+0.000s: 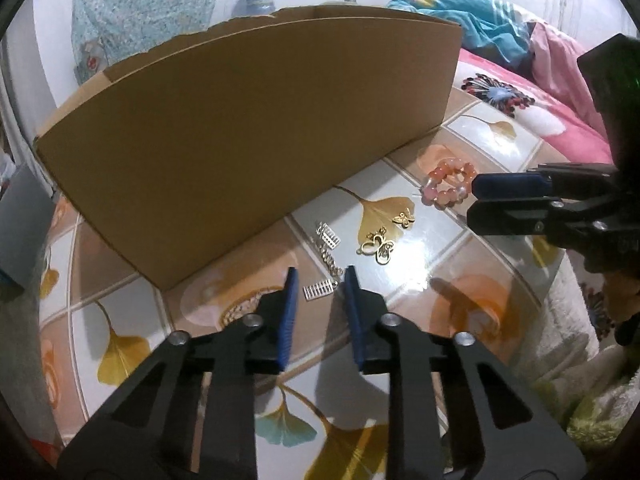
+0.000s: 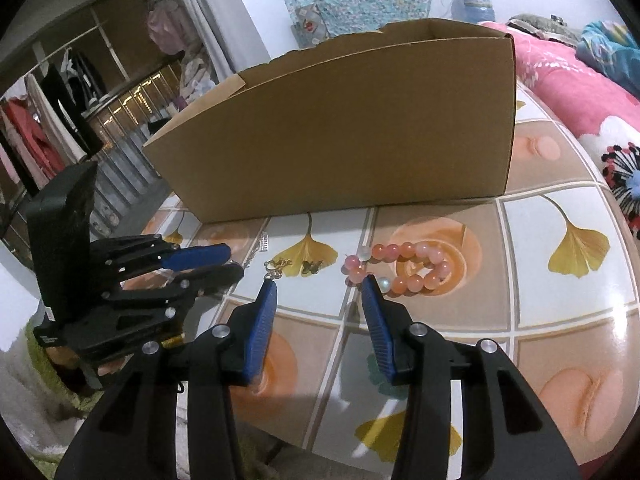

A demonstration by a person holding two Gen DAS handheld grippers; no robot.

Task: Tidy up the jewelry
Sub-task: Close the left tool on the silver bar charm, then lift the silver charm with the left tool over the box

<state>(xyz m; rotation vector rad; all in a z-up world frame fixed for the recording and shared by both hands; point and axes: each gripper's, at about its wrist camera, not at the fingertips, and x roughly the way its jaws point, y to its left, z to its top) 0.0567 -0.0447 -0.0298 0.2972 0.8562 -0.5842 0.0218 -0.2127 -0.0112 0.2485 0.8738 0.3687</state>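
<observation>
On the glossy ginkgo-print surface [image 1: 420, 264], all jewelry lies loose in front of the cardboard box [image 1: 248, 128], which stands open-topped just behind, presumably the drop target, so nothing looks sorted yet. Left claw [image 1: 321, 276] sits low over the silver chain [image 1: 326, 258], its blue ribbed pads narrowed to a small gap with the chain's lower comb-shaped end between the tips; no pad contact visible, so not gripping, just lined up for a pinch. Right claw [image 2: 318, 286] is about half spread, right pad tip touching or just overlapping the near edge of the bead bracelet [image 2: 400, 266], left pad well clear of it; bracelet not enclosed, flat on the surface. Each claw is staged on its own item, probably for parallel picks. Materials: chain is thin metal links with 2 small toothed end plates, limp, likely to bunch and slip. 2 gold pendants [image 1: 378, 248] between chain and bracelet are flat openwork metal, butterfly shapes, hard to get under on a slick top. Bracelet is round, smooth, translucent pink-orange beads, 1 or 2 pearly white; a loop that should roll under the pads.
</observation>
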